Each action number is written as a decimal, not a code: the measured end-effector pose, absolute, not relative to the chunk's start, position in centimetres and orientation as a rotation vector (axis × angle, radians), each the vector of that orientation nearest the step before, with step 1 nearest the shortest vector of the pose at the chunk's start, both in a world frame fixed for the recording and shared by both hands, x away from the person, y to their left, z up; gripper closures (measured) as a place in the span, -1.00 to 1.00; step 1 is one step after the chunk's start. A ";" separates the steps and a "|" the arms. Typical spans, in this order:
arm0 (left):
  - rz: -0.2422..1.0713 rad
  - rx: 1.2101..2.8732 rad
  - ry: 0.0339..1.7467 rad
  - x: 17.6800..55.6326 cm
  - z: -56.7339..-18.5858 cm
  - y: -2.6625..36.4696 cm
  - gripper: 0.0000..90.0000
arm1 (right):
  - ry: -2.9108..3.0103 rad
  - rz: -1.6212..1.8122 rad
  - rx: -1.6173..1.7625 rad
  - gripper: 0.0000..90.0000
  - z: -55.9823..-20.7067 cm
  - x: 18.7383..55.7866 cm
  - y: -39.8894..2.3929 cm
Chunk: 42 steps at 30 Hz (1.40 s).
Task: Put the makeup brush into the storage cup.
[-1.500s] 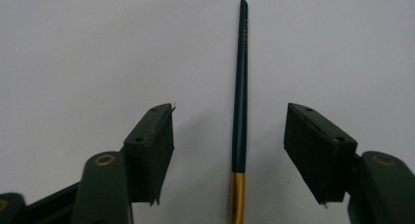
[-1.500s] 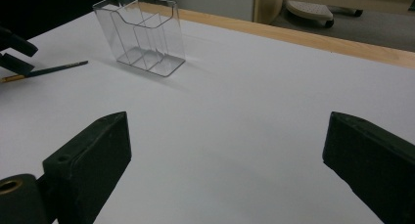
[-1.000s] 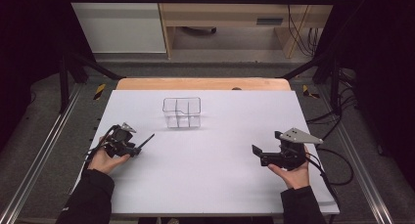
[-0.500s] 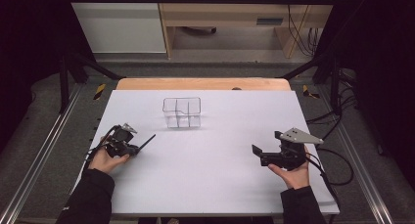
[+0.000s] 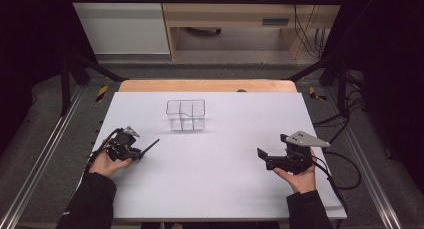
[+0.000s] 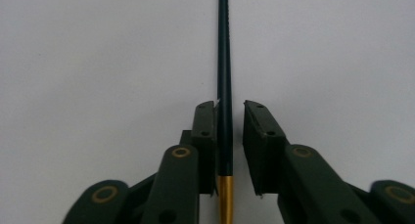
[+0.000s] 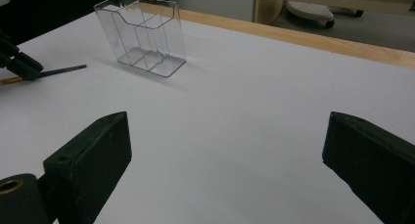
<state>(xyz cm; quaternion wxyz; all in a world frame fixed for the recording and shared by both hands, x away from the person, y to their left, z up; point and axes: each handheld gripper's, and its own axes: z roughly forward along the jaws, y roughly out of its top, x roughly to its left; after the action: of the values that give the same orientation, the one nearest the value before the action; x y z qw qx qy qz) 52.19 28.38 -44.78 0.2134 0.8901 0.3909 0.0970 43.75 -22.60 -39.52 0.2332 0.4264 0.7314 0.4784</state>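
A dark pencil with a gold end lies on the white table between the jaws of my left gripper. The left pad touches it and a gap shows at the right pad. These jaws have just been opening with the pencil still between them. In the high view the left gripper sits at the table's left with the pencil pointing up-right. My right gripper rests at the right, its jaws wide open and nothing between them. A clear plastic compartment holder stands upright at the centre back.
The white table sheet ends in a wooden edge at the far side. Black frame rails run along both sides. Cables trail off the right gripper. The right gripper view also shows the left gripper and the pencil far left.
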 end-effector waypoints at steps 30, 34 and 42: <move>0.313 2.614 1.068 54.3 -42.4 25.7 -0.12 | 2.004 1.321 1.169 -0.90 -39.3 43.7 -22.8; 0.292 2.655 1.073 54.5 -42.9 25.6 -0.01 | 2.006 1.320 1.169 -0.90 -39.4 43.7 -22.8; 0.261 2.681 1.083 54.7 -43.6 25.7 0.25 | 2.010 1.321 1.169 -0.90 -39.3 43.6 -22.8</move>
<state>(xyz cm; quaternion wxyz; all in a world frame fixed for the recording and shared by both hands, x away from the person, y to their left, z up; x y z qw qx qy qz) 54.73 25.71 -43.59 0.1189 0.9169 0.3704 0.0892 43.65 -22.75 -39.33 0.2317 0.4252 0.7311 0.4806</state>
